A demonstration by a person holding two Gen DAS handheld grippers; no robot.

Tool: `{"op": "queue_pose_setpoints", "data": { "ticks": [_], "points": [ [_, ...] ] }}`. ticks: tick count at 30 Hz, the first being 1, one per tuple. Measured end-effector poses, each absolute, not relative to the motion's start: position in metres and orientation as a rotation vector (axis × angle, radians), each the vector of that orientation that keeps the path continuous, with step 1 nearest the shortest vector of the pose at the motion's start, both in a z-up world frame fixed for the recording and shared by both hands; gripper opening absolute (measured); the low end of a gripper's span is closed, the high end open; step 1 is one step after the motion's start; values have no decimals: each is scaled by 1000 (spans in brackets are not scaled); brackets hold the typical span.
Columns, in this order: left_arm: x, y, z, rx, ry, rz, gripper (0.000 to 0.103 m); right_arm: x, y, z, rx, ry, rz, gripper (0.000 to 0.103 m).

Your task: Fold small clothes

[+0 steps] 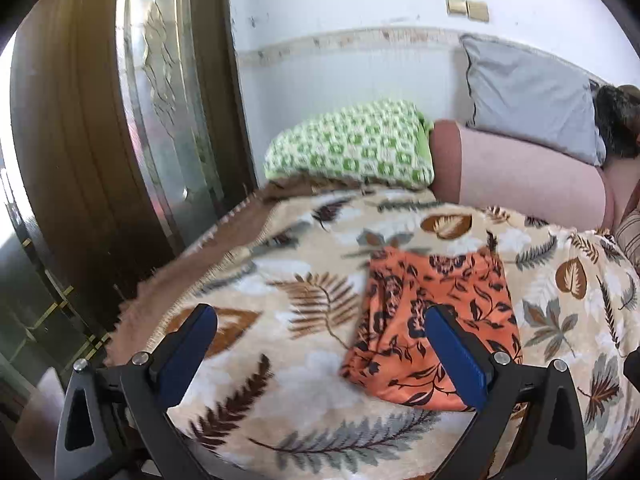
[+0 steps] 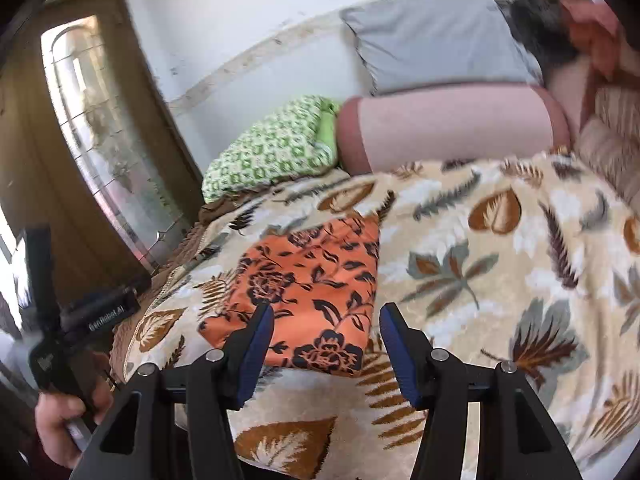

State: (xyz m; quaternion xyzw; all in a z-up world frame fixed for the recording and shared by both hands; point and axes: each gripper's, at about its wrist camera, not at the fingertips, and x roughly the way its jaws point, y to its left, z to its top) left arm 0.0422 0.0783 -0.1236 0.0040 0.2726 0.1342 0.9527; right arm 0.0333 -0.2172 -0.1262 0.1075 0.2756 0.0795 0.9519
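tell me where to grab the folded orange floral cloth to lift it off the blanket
Take the orange floral cloth by its near folded edge, coming in low from the front. It lies flat on the leaf-print blanket, so only that thicker edge facing the open right gripper offers a pinch.

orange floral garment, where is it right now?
The orange floral garment lies folded flat on the leaf-print blanket, ahead of both open grippers, nearer than the green patterned pillow.
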Motion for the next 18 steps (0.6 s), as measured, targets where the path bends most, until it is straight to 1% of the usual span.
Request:
{"op": "queue_pose_setpoints", "data": {
  "ticks": [3, 5, 12, 18],
  "points": [
    [27, 77, -109, 34, 509, 278, 103, 22, -206, -110, 192, 514, 172, 61],
    [18, 79, -102, 31, 501, 267, 103, 18, -197, -103, 162, 495, 175, 66],
    [0, 85, -87, 14, 467, 273, 103, 8, -177, -94, 104, 449, 176, 67],
    [-9, 90, -81, 0, 457, 271, 103, 10, -172, -99, 106, 467, 170, 68]
  ]
}}
